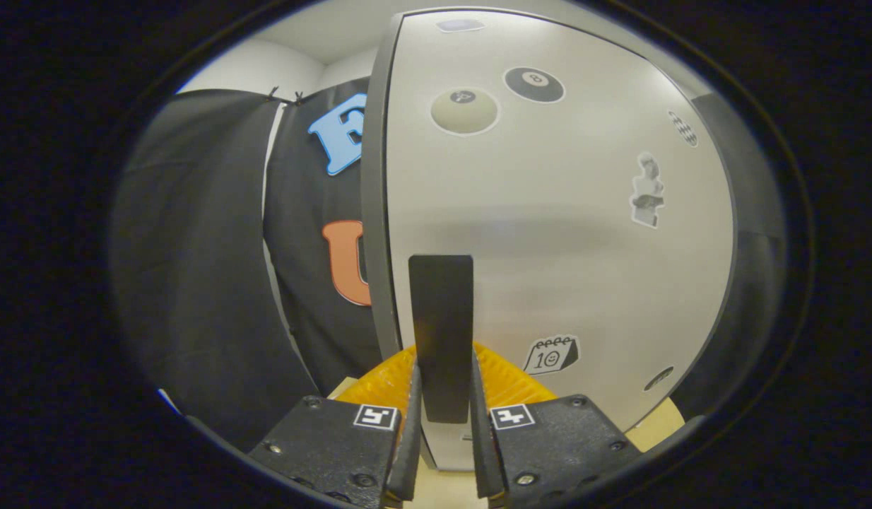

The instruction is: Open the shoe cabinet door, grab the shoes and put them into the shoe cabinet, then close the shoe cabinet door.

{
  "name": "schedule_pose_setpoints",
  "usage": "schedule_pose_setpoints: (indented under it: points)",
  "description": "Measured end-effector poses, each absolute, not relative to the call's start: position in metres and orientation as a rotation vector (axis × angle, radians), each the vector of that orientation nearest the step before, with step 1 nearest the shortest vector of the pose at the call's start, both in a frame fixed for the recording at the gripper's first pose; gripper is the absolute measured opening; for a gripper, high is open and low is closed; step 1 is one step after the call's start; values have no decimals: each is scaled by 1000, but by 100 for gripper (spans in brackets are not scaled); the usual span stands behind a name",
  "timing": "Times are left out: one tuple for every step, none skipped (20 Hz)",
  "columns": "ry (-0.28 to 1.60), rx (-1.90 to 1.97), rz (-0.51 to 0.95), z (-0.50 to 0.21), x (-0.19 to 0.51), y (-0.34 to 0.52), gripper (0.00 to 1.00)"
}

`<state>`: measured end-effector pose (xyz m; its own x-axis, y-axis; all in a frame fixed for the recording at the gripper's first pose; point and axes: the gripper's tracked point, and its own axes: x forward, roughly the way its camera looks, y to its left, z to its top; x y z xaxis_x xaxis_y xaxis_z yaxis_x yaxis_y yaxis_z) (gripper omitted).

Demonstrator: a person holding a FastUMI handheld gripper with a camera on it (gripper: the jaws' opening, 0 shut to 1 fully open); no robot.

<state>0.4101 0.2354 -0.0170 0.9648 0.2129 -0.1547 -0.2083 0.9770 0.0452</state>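
Note:
The white shoe cabinet door [549, 233] stands right in front of me, with several stickers on it and a dark edge down its left side. A black upright handle [441, 332] is fixed near that edge. My gripper [443, 392] is shut on the lower part of this handle, one finger pressing on each side of it. Whether the door is fully closed or slightly ajar I cannot tell.
Black cloth [217, 283] hangs to the left of the cabinet as the booth's wall. A pale wooden floor or base [655, 428] shows below the door at the right. White wall and ceiling [266, 67] appear above the cloth.

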Motion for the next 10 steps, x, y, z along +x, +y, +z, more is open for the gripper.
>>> schedule_pose_setpoints:
  points:
    - [162, 22, 230, -17, 410, 235, 33]
    - [163, 12, 246, -17, 407, 233, 32]
    - [164, 8, 260, -17, 405, 233, 31]
    - [164, 5, 275, -17, 402, 232, 30]
    - [165, 0, 286, -16, 398, 231, 30]
    - [161, -8, 296, -16, 396, 229, 29]
    - [160, -15, 302, -18, 396, 228, 28]
    - [160, -15, 306, -20, 393, 226, 28]
    - [161, -13, 307, -20, 388, 223, 28]
    - [154, -2, 302, -19, 383, 220, 28]
